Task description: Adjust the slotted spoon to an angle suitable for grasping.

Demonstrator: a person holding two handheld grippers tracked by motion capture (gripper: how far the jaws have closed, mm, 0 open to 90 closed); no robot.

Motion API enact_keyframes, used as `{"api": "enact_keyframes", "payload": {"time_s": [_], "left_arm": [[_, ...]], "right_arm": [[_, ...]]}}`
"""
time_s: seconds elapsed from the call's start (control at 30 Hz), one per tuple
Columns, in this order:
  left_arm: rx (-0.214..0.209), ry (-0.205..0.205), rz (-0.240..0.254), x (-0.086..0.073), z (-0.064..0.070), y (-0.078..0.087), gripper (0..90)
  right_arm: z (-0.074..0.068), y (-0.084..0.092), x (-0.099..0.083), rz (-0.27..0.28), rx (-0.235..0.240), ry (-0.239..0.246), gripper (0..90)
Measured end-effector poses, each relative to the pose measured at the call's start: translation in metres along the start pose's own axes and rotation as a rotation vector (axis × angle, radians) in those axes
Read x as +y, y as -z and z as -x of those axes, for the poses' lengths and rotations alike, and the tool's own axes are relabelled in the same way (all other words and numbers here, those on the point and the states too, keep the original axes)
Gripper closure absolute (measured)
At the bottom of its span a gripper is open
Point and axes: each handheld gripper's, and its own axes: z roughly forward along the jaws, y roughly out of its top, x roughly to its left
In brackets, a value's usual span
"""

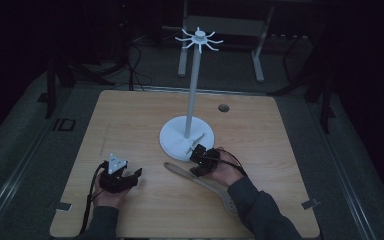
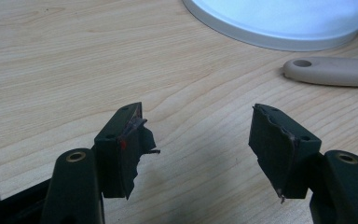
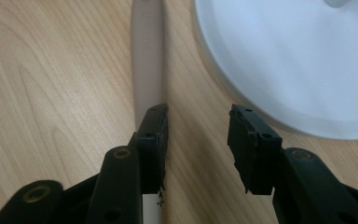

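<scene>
My L gripper sits low at the table's near-left, jaws spread wide w/ nothing btwn them, just bare wood. Mid-table lies the beige spatula, its holed handle end pointing left, just beside the white stand's round base. My R gripper hovers over the handle by the base edge, jaws partly apart, one jaw over the handle, not clamped.

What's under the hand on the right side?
The beige spoon-like utensil lies on the wooden table and runs under the right hand and right gripper. Its middle is covered; its far end is hidden by the sleeve.
</scene>
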Motion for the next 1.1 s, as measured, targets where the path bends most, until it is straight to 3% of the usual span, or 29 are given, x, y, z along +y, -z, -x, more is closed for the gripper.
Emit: {"api": "enact_keyframes", "payload": {"time_s": [0.53,0.7,1.1], "left_arm": [[0.001,-0.001,-0.001,0.000,0.000,0.000,35.8],[0.001,0.000,0.000,0.000,0.000,0.000,35.8],[0.003,0.001,-0.001,0.000,0.000,0.000,35.8]], "right_arm": [[-0.010,-0.014,0.004,-0.074,0.069,0.047,58.2],[-0.012,-0.020,0.004,-0.110,0.092,0.059,62.9],[-0.017,-0.028,0.006,-0.161,0.086,0.076,72.2]]}}
